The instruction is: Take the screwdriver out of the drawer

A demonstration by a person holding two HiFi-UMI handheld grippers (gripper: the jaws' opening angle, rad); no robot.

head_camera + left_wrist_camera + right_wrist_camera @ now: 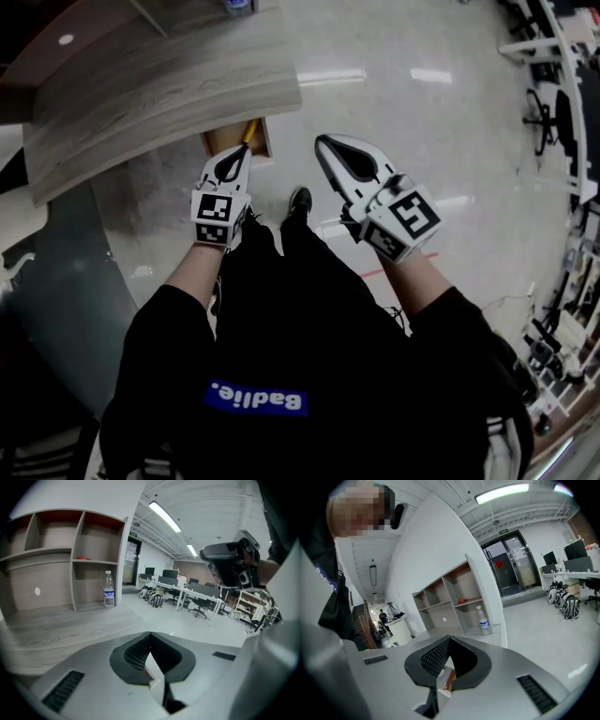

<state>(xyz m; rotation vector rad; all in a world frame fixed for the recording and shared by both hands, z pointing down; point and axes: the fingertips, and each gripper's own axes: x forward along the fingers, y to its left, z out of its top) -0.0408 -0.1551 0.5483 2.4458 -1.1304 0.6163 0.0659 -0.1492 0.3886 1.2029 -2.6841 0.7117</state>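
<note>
Yellow slim screwdriver (249, 129) lies in the open wooden drawer (263, 140) under the pale wood table (159, 84). My left gripper (243, 150), just beside it, and my right gripper (322, 142) both have jaws together, empty.

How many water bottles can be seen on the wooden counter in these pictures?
1. The water bottle stands upright on the counter, at the right end of the shelf unit. More may be hidden outside the views.

Head view is shot from up top, aimed steeply down over the left gripper (242, 155), right gripper (326, 146) and wooden counter (159, 84). Each gripper view is mounted close behind its own jaws and pointed out across the room. The shelf unit (75, 559) (450, 597) and water bottle (108, 589) (484, 620) are shared by both.
</note>
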